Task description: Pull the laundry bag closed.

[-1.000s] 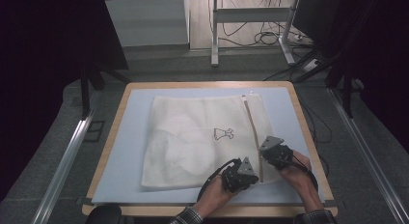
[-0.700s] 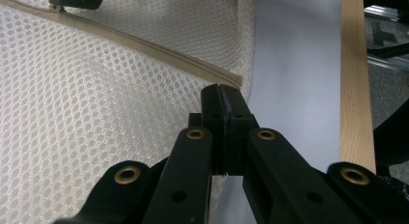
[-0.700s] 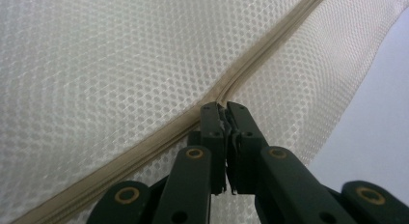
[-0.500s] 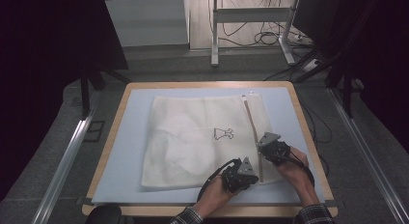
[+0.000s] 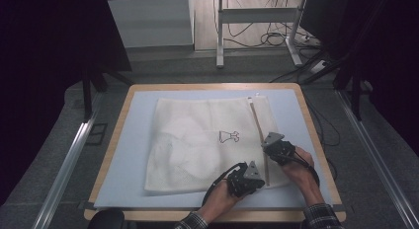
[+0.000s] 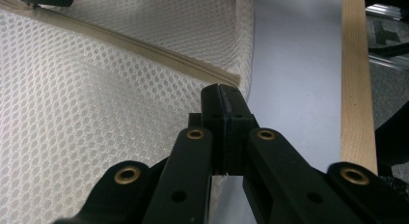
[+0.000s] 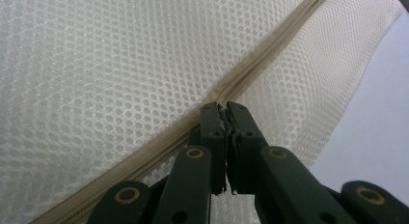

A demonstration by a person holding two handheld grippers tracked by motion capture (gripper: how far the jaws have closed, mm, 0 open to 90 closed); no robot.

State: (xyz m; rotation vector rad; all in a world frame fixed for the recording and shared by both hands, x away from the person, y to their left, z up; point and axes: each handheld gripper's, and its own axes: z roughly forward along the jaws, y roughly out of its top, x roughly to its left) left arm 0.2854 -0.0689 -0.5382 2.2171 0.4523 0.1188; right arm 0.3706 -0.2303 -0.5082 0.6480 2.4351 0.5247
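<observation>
Your white mesh laundry bag (image 5: 207,140) lies flat on the pale blue mat (image 5: 128,155), its beige zipper (image 5: 259,135) running away from you along the bag's right side. Your right gripper (image 7: 224,108) sits on that zipper, pinched on what looks like the pull; your left gripper (image 6: 221,91), pressed together, pins the zipper's near end.

table (image 5: 126,140): wood rim, pale blue top | floor (image 5: 54,115): grey carpet around table | metal rails (image 5: 66,162) on floor either side of table | beyond table's far edge: white-legged stand (image 5: 220,36), cables (image 5: 267,39) on lit floor | table's flanks dark
</observation>
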